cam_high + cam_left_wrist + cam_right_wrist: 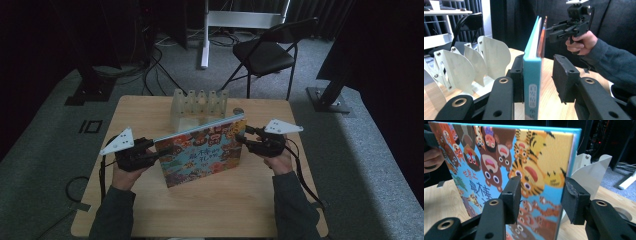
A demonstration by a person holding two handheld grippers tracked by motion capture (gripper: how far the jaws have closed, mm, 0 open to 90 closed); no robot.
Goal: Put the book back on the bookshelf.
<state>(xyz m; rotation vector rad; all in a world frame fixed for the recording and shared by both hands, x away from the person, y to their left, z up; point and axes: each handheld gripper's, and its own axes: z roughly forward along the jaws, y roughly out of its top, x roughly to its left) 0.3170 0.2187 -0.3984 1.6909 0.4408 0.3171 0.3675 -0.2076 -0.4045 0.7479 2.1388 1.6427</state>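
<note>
Colourful picture book, upright on table, blue spine leftward

The white divider rack stands just behind the upright picture book, closing off the far side. In front of the book the bench lies bare. A chair stands beyond the bench's far edge.

A: How many books are on the table?

B: One picture book, standing on edge in front of the rack.

A: And racks?

B: One white rack behind the book, with five upright dividers along its top.

A: Grippers?

B: Two: the left gripper at the book's left edge, the right gripper at its right edge.

A: Chairs?

B: One black folding chair, on the floor beyond the rack.

A: Anything else by the rack?

B: One small round thing just right of it.
</note>
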